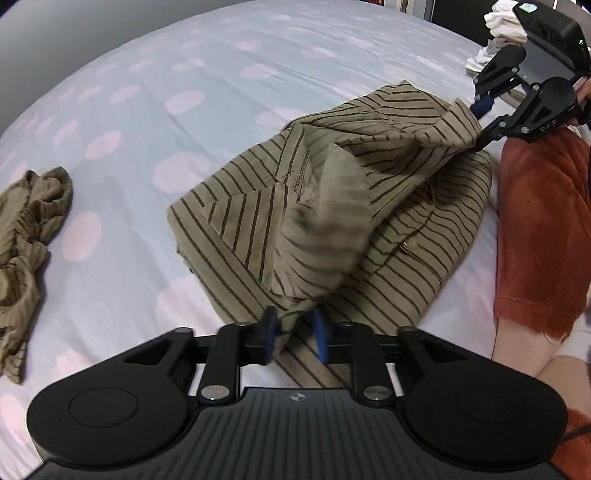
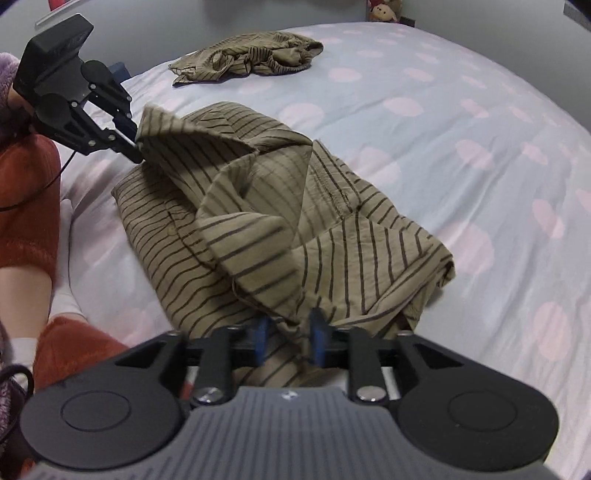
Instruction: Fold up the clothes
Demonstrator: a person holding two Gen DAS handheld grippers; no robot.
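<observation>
Soft, even indoor light with faint shadows and no glare fills both fisheye views, which bow strongly toward dark upper corners, while the lifted striped shirt [image 1: 325, 221] fold at centre is motion-blurred.

I am in a bedroom at home. Under me is a big bed [image 2: 443, 155] with a pale blue sheet with pink dots. Clothes lie on it: a striped shirt [image 2: 280, 221] and, at twelve o'clock, a crumpled striped piece [image 2: 247, 59]. A stuffed toy [image 2: 382, 11] sits at one o'clock by the wall.
</observation>
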